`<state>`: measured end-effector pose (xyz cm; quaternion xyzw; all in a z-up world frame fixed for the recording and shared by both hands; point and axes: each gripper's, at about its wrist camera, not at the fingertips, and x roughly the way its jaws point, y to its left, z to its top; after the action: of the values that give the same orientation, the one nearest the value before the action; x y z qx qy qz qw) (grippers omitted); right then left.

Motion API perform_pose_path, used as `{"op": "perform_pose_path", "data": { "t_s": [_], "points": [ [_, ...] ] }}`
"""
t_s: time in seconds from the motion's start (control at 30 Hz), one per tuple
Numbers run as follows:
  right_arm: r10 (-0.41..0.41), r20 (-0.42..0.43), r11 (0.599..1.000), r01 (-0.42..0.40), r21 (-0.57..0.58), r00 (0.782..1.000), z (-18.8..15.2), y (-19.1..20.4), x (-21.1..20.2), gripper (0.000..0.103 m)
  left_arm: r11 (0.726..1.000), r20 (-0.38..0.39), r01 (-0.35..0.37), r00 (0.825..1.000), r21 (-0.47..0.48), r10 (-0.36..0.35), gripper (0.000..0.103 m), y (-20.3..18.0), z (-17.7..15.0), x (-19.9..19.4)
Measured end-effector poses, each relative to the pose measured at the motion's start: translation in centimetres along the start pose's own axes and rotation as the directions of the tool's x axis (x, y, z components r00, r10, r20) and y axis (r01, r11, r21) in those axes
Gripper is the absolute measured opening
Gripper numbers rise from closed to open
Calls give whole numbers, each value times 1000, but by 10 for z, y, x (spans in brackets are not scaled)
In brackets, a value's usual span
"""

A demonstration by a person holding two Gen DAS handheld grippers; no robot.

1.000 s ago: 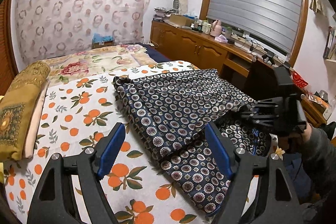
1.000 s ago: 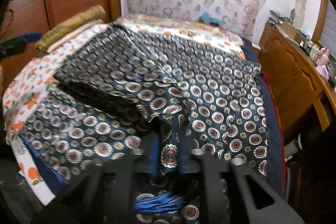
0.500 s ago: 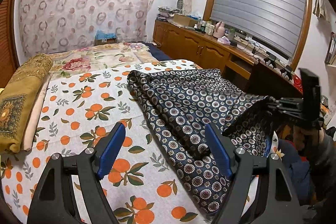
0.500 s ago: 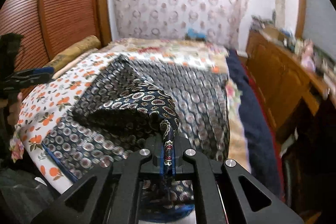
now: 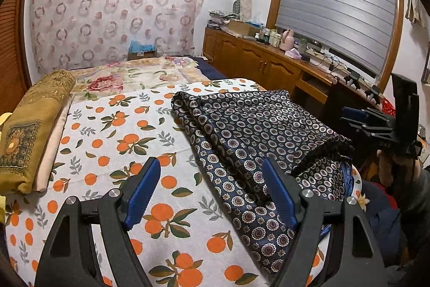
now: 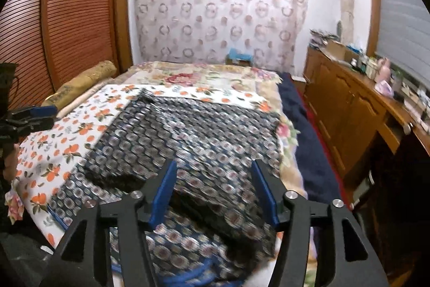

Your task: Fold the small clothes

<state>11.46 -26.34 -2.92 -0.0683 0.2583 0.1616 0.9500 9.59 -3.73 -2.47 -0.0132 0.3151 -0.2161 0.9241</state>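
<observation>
1. We see the bed spread with a white cotton sheet printed with oranges and green leaves; it carries everything here, and its near edge runs just under both cameras.

2. The dark navy garment of thin patterned fabric with small round medallions lies loosely doubled along the sheet's right edge, its lower hem hanging over the near right corner. We judge it light, limp and rather slick, so it will sag and slide rather than hold a crease; a blue-trimmed hem shows at the near edge.

3. A folded mustard-gold embroidered blanket rests along the sheet's left edge, well apart from the garment.

4. The left gripper hovers above the sheet's near edge, its blue-padded fingers spread wide and empty.

5. The right gripper hangs over the garment's near part, likewise spread, pinching nothing.

6. We think the best hold is a hem corner, one in each claw, pinched through both layers.
</observation>
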Motion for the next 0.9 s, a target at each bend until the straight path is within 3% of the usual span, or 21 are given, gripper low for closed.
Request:
{"op": "perform_pose_path", "data": {
  "t_s": [0.23, 0.6, 0.7, 0.9],
  "points": [
    [95, -16, 992, -96, -77, 995, 6, 34, 11, 63, 1000, 2, -8, 1000, 3, 8, 79, 0, 1, -3],
    [250, -156, 946, -275, -171, 956, 5, 84, 67, 63, 999, -12, -44, 999, -29, 44, 79, 17, -11, -7],
    [257, -200, 937, -295, -189, 946, 7, 93, 83, 63, 998, -17, -55, 998, -43, 54, 79, 24, -16, -8],
    [198, -253, 941, -256, -222, 947, 6, 103, 108, 63, 996, -30, -58, 998, -68, 56, 79, 33, -23, -5]
  ]
}}
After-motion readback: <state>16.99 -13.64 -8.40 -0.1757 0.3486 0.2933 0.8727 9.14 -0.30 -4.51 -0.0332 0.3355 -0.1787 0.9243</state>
